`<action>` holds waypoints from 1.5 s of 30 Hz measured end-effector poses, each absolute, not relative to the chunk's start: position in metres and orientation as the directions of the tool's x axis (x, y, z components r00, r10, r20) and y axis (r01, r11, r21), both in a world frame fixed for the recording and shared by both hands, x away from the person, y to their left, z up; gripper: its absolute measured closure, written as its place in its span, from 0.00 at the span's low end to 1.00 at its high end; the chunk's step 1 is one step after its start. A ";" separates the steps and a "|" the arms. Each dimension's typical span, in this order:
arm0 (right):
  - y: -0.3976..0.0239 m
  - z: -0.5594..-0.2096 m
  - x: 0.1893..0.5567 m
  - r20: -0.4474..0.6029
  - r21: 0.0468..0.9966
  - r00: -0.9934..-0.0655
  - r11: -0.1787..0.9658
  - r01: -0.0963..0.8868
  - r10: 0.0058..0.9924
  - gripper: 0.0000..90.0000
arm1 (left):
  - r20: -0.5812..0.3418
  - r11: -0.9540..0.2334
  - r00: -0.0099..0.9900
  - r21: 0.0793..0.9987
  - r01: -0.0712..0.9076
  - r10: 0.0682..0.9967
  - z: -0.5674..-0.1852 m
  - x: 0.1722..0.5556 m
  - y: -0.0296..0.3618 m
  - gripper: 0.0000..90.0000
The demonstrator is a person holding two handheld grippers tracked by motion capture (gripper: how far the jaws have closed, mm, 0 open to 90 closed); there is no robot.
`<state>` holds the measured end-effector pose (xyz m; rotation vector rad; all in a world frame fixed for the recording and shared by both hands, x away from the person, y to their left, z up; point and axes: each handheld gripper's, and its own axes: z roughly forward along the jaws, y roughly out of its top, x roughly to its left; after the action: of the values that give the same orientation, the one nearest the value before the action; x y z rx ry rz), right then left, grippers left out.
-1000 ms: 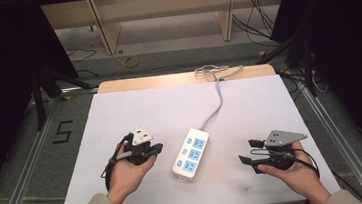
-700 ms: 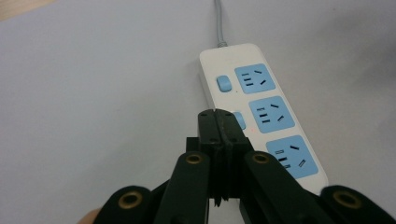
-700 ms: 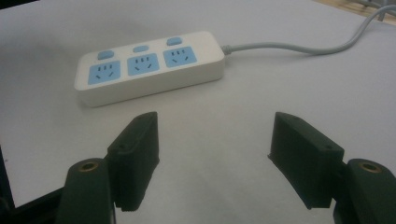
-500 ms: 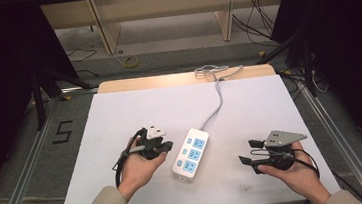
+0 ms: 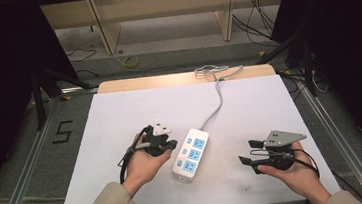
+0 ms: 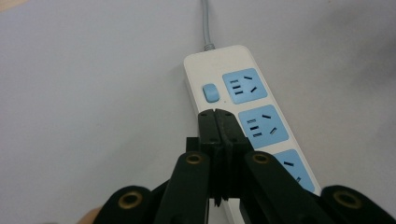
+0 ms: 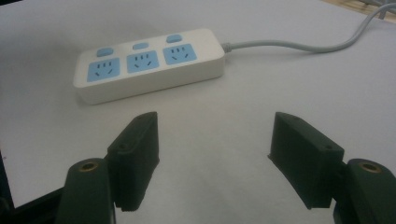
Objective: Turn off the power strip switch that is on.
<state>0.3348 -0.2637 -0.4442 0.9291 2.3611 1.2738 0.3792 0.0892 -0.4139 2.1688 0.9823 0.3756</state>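
With its jaws pressed together on nothing, the left gripper [image 6: 215, 122] has slid across the white table [image 5: 120, 113] toward the power strip [image 5: 191, 154] and now hangs just beside the strip's left edge, near the blue switch [image 6: 210, 92]. Likely a closed-tip press on that switch comes next. Right gripper [image 7: 212, 154], jaws wide and empty, unmoved, well right of the strip.

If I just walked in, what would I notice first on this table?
The white power strip with three blue sockets lies in the middle of the white table, its grey cord running to the far edge. The left gripper, jaws shut, nearly touches it; the right gripper waits open, farther away.
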 end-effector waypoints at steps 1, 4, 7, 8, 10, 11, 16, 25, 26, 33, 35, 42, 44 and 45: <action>-0.264 -0.444 0.335 0.038 0.826 -0.745 0.399 0.398 0.665 0.37 | -0.026 -0.458 0.670 0.710 0.535 0.742 -0.414 0.380 0.088 1.00; -0.264 -0.444 0.335 0.039 0.826 -0.745 0.398 0.399 0.666 0.37 | -0.027 -0.460 0.671 0.707 0.536 0.741 -0.414 0.382 0.085 1.00; -0.264 -0.444 0.335 0.039 0.827 -0.744 0.397 0.399 0.667 0.36 | -0.030 -0.459 0.671 0.706 0.538 0.741 -0.414 0.384 0.084 1.00; -0.264 -0.444 0.335 0.039 0.826 -0.744 0.397 0.399 0.667 0.36 | -0.029 -0.463 0.673 0.704 0.539 0.739 -0.414 0.385 0.083 1.00; -0.264 -0.444 0.335 0.039 0.826 -0.744 0.397 0.399 0.667 0.36 | -0.029 -0.466 0.675 0.701 0.540 0.738 -0.415 0.386 0.081 1.00; -0.264 -0.445 0.335 0.039 0.825 -0.745 0.398 0.400 0.666 0.36 | -0.028 -0.469 0.676 0.699 0.540 0.736 -0.414 0.387 0.081 1.00; -0.264 -0.445 0.334 0.040 0.824 -0.744 0.399 0.401 0.667 0.36 | -0.034 -0.473 0.681 0.693 0.544 0.732 -0.414 0.389 0.075 1.00; -0.265 -0.445 0.333 0.041 0.823 -0.742 0.399 0.405 0.669 0.36 | -0.031 -0.491 0.691 0.680 0.544 0.722 -0.416 0.395 0.064 1.00; -0.265 -0.445 0.333 0.040 0.822 -0.742 0.400 0.405 0.669 0.36 | -0.032 -0.496 0.694 0.677 0.544 0.719 -0.417 0.396 0.062 1.00; -0.265 -0.445 0.333 0.037 0.818 -0.741 0.405 0.407 0.670 0.36 | -0.036 -0.503 0.696 0.664 0.553 0.717 -0.420 0.400 0.057 1.00; -0.265 -0.445 0.332 0.037 0.818 -0.741 0.406 0.407 0.670 0.36 | -0.037 -0.507 0.697 0.659 0.555 0.716 -0.421 0.401 0.056 1.00; -0.265 -0.445 0.332 0.036 0.818 -0.742 0.407 0.407 0.670 0.36 | -0.031 -0.524 0.701 0.642 0.560 0.712 -0.424 0.405 0.052 1.00; -0.266 -0.445 0.332 0.036 0.817 -0.742 0.408 0.407 0.670 0.36 | -0.034 -0.521 0.697 0.639 0.566 0.716 -0.426 0.405 0.051 1.00; -0.265 -0.445 0.332 0.035 0.817 -0.742 0.408 0.407 0.670 0.36 | -0.034 -0.522 0.697 0.638 0.566 0.716 -0.426 0.405 0.050 1.00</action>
<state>0.3321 -0.2654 -0.4453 0.9368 2.3697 1.2510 0.4055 0.0502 -0.4263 2.2731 0.9753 0.3084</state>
